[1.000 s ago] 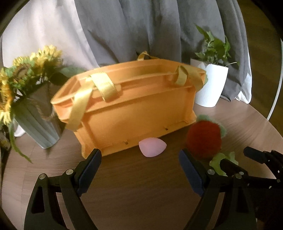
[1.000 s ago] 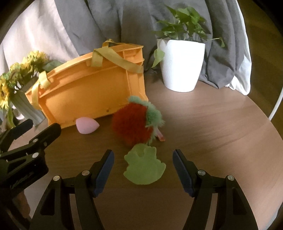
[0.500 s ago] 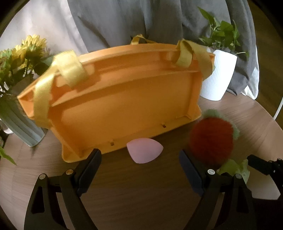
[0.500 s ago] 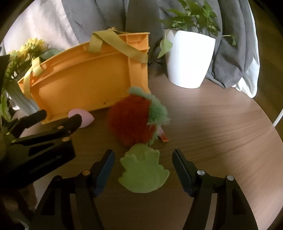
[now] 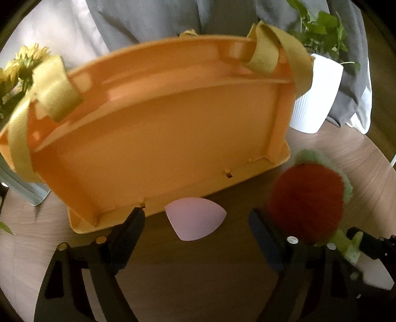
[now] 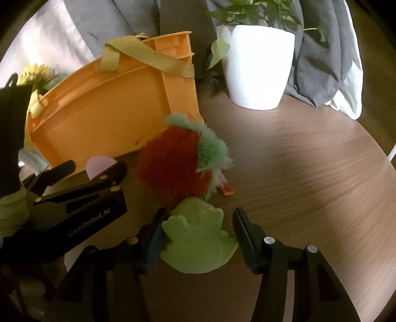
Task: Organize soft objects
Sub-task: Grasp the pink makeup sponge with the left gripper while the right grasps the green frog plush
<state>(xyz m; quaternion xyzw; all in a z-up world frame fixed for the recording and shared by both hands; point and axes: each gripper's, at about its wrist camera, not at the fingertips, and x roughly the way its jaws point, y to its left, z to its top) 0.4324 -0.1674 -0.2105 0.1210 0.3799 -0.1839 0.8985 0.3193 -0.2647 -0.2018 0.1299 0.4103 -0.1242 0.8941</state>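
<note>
Now closer, the left hand-held gripper (image 5: 195, 223), wide but narrowing, frames the pink sponge (image 5: 195, 218) low at centre; the right hand-held gripper (image 6: 198, 235) is closing around the green sponge (image 6: 198, 242), so pickups look imminent.

Round wooden table (image 6: 309, 173), grey curtain (image 5: 153, 22), white potted plant (image 6: 257, 69), sunflowers (image 5: 22, 64)

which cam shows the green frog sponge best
The right wrist view: the green frog sponge lies whole between the right gripper's closing jaws. The left wrist view shows only a sliver of it behind the left gripper's arm, beside the red plush.
</note>
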